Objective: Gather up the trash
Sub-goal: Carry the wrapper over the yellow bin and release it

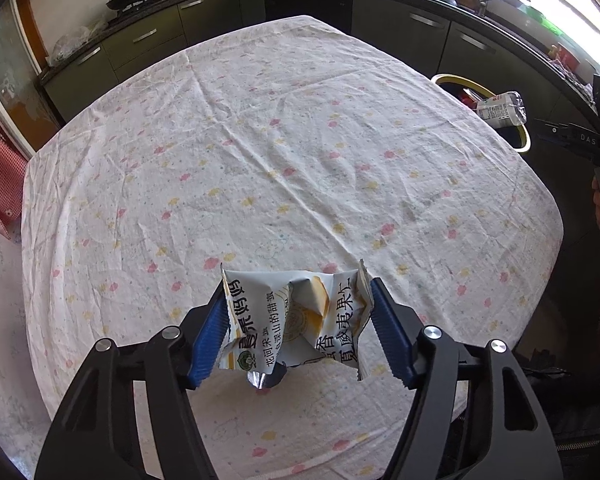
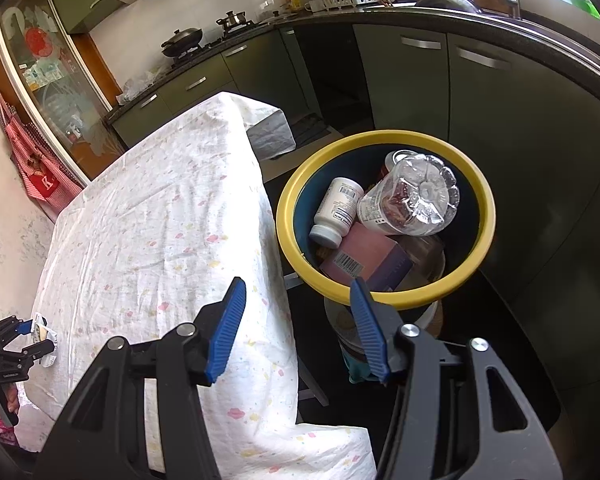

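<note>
Two grippers show here. The left gripper [image 1: 296, 320] squeezes a crinkled snack wrapper [image 1: 296, 316] between its blue pads, low over the flowery tablecloth [image 1: 260, 140]. Only the right wrist view looks down into the yellow-rimmed bin [image 2: 384, 300] beside the table: a clear plastic bottle [image 2: 412, 200], a white pill bottle [image 2: 336, 212] and a pink box [image 2: 364, 260] lie inside. The right gripper [image 2: 296, 320] hangs above the bin's near rim, jaws apart, holding nothing.
</note>
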Available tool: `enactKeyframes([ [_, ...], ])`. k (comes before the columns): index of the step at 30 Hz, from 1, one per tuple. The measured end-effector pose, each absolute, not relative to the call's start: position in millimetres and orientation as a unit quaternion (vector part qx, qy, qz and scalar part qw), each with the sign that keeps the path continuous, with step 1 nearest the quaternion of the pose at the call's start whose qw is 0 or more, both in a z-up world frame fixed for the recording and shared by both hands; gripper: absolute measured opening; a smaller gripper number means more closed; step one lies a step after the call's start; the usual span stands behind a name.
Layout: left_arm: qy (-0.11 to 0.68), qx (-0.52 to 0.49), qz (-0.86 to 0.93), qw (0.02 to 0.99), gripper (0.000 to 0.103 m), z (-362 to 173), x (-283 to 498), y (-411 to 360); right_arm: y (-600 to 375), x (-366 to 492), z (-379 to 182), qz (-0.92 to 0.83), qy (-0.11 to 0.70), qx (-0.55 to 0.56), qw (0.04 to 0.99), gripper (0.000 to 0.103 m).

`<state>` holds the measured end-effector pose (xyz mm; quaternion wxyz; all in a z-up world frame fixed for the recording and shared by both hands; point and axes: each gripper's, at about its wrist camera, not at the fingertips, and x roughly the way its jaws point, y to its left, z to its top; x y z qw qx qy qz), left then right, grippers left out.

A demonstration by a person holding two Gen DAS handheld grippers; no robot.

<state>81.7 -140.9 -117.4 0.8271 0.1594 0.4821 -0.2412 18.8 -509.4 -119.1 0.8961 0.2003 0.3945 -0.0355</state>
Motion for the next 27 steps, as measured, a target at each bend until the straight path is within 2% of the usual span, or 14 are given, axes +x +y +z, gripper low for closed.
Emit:
enactKeyframes([
  [14, 0.435, 0.172, -0.319, 0.824, 0.064, -63.3, 86.6, -190.3, -523.6, 7.4, -116.7, -0.052, 0.386, 0.209, 0.897, 0.052],
  [22, 0.383, 0.212, -0.419, 0.796, 0.064, -27.3, 106.3, -298.0, -552.7, -11.6, -118.7, -0.081, 0.374, 0.230, 0.895, 0.052],
  [27, 0.380, 0.218, -0.487, 0.756, 0.064, -24.5, 124.1, -382.4, -570.8, -21.7, -128.5, -0.094, 0.372, 0.249, 0.889, 0.052],
])
